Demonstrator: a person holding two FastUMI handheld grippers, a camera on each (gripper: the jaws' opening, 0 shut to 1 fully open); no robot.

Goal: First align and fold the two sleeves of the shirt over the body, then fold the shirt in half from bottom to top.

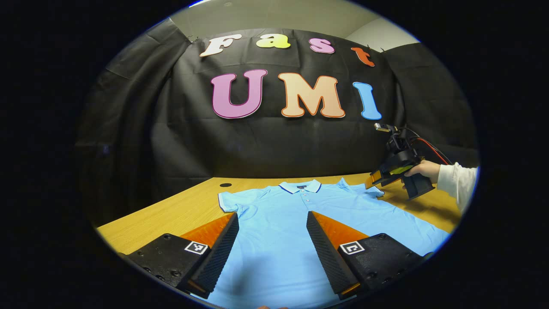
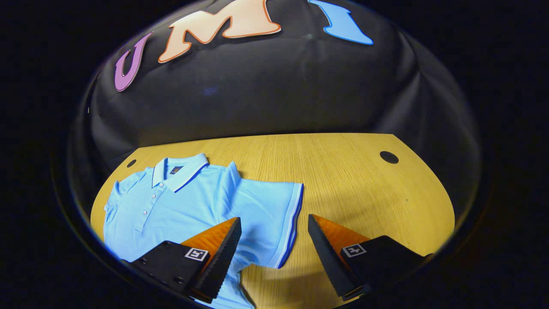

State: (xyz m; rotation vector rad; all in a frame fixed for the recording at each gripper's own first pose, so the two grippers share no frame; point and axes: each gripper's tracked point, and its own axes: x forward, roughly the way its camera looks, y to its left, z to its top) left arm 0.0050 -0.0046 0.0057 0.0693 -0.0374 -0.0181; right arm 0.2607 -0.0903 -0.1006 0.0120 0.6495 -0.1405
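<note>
— On the counter [image 2: 343, 171] we see the shirt [image 1: 296, 223] lying flat, collar toward the wall.
— We hold the left gripper [image 1: 272, 234] wide over its body; the right gripper [image 2: 274, 238] gapes above the sleeve [image 2: 274, 210] hem.

Left gripper view looks low along the shirt [image 1: 283, 231] toward its collar; right gripper view faces its sleeve [image 2: 270, 214] from above.

Bare table [image 2: 351, 171] beside shirt [image 2: 180, 201]
</note>
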